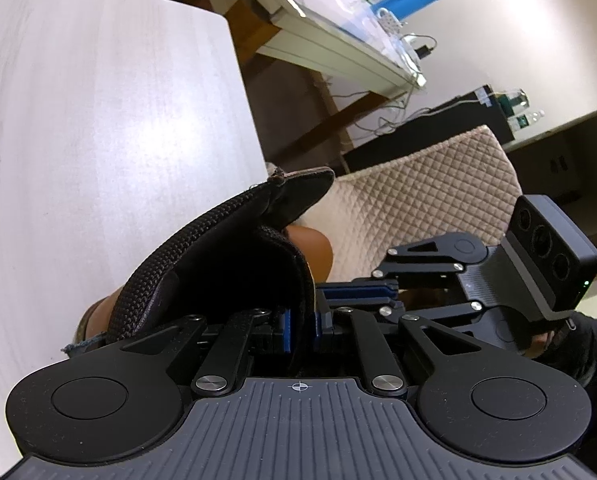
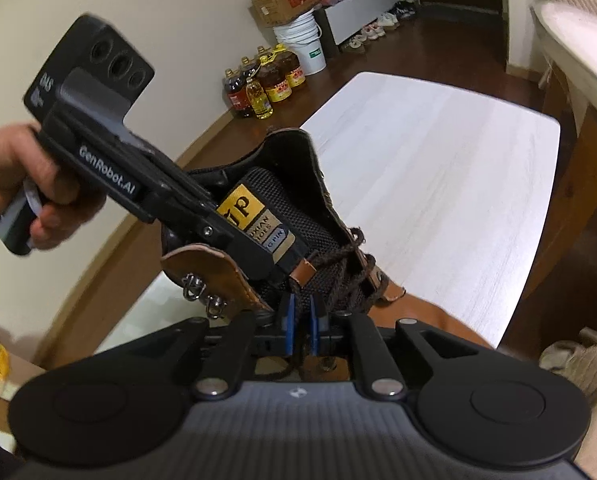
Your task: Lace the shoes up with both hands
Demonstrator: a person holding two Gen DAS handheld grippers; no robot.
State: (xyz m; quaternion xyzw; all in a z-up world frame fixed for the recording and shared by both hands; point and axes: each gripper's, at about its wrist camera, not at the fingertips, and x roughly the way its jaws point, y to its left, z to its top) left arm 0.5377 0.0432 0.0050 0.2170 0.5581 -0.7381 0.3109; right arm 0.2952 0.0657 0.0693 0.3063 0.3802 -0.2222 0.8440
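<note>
**Boot lacing: lower rows crossed, upper hooks bare**

Object: a brown leather ankle boot [image 2: 330, 216] stands on the white worktop [image 2: 438, 152], near its front edge. Opening faces the right wrist camera; the black mesh tongue [image 2: 276, 200] with its gold label is pulled up and back.

Left tool [image 2: 282, 258]: reaches in from the left, held by a bare hand [image 2: 30, 184]. Its tips sit at the tongue just below the label. In the left wrist view the blue pads [image 1: 287, 330] lie against the black mesh padding, which fills the narrow gap between them. I read this as clamped on the tongue, holding it clear.

Right tool [image 2: 300, 320]: jaws narrowly parted, blue pads a slit apart. The dark brown lace [image 2: 340, 280] runs down past the pads and a strand shows below them. No earlier frame to compare. Whether the pads press the strand cannot be told; the gap looks loose.

Progress, judged from lie of the lace:
- Lower eyelets are threaded; several crossings bunch over the tongue base.
- Crossings look slack, not drawn tight.
- The metal speed hooks [image 2: 196, 286] on the left flap carry no lace.
- The right flap's upper part is mostly hidden; its state is unclear.
- No knot or bow visible.

Remaining: tension the crossings, wrap the hooks on both flaps, tie off. Roughly mid-task.
</note>
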